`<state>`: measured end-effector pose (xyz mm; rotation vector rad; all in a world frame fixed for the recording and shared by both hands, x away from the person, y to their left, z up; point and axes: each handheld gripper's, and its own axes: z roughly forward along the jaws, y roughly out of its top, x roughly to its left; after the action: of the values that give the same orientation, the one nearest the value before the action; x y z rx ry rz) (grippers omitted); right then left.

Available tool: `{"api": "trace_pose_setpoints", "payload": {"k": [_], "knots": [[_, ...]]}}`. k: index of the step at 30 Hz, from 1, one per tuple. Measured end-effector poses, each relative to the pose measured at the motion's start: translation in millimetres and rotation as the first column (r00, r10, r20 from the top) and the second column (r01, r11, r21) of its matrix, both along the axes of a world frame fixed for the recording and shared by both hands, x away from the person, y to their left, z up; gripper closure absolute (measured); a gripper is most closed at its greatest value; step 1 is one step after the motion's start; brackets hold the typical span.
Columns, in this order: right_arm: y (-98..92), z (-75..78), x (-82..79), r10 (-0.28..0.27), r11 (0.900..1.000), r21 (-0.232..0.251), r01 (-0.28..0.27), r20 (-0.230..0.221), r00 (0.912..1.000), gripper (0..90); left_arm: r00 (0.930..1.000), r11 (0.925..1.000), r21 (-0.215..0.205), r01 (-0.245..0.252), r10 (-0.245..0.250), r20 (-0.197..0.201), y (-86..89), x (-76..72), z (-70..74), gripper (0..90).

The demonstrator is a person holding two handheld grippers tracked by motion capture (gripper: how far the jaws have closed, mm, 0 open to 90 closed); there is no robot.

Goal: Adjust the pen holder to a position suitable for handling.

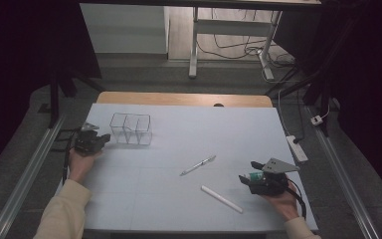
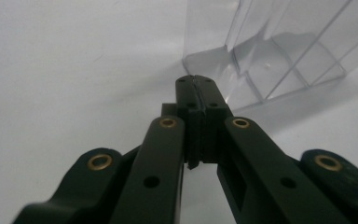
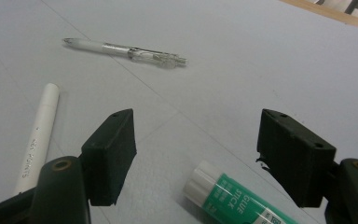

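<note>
On the pale bench [image 1: 179,144] the left tongs [image 2: 195,83] are pressed fully together with nothing between them, their tips pointing at the near lower corner of a clear plastic organiser [image 2: 270,56]. In the left gripper view the tips sit just short of that corner; whether they actually touch it cannot be told, since the clear wall and its reflections blur the edge. The organiser's top is cut off by the frame there. From the high view the same organiser [image 1: 131,128] stands upright at the left rear of the bench, divided into compartments (the exact count is hard to read through the clear walls), with the left tongs [image 1: 104,138] just beside its left end.

The right tongs [image 3: 196,154] stand wide open near the bench's right front, holding nothing. A green-and-white glue stick [image 3: 233,198] lies on the bench between the two jaws, its cap towards the camera's left and its far end cut off by the bottom edge; neither pad touches it. Beyond the left jaw lies a white tube [image 3: 39,133] with small print too faint to read, partly hidden behind that jaw. Farther off lies a clear-barrelled pen [image 3: 126,50], well apart from both.
</note>
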<state>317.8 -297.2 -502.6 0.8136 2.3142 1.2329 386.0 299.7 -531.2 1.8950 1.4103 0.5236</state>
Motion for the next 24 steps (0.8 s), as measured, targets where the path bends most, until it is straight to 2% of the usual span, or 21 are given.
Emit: {"api": "trace_pose_setpoints", "payload": {"k": [1,4,9,14,17,21,24], "knots": [[0.1,-0.4,0.2,0.001,1.000,0.001,-0.001,-0.004,1.0000,27.3,1.0000,1.0000,-0.008,0.001,-0.001,-0.001,-0.7,2.3,-1.0,89.2],[0.6,-1.1,0.5,0.004,1.000,-0.006,-0.004,-0.006,1.0000,27.3,1.0000,1.0000,0.008,-0.003,0.003,0.003,-2.1,7.6,-5.4,89.2],[1.2,-1.3,-0.4,0.005,1.000,-0.011,-0.005,-0.011,0.9999,27.3,0.9997,0.9997,-0.017,-0.019,0.019,0.011,3.9,15.0,-9.3,89.2],[0.9,-1.2,-0.1,0.010,1.000,-0.010,-0.010,-0.004,0.9999,27.3,0.9995,0.9998,0.000,0.021,-0.021,0.022,-0.6,20.9,-10.0,89.2],[0.7,-0.9,0.6,0.008,1.000,-0.018,-0.008,-0.003,1.0000,27.3,0.9992,0.9992,-0.020,0.034,-0.034,0.020,-1.7,22.7,-10.2,89.2],[0.0,-1.3,1.7,0.011,1.000,-0.006,-0.011,-0.008,0.9999,27.3,0.9994,0.9992,-0.025,0.031,-0.031,0.013,-1.9,22.8,-10.4,89.2],[0.1,-1.0,1.8,0.010,1.000,-0.015,-0.010,-0.006,0.9999,27.3,0.9994,0.9990,-0.030,0.032,-0.032,0.011,-1.8,23.1,-10.6,89.3]]}}
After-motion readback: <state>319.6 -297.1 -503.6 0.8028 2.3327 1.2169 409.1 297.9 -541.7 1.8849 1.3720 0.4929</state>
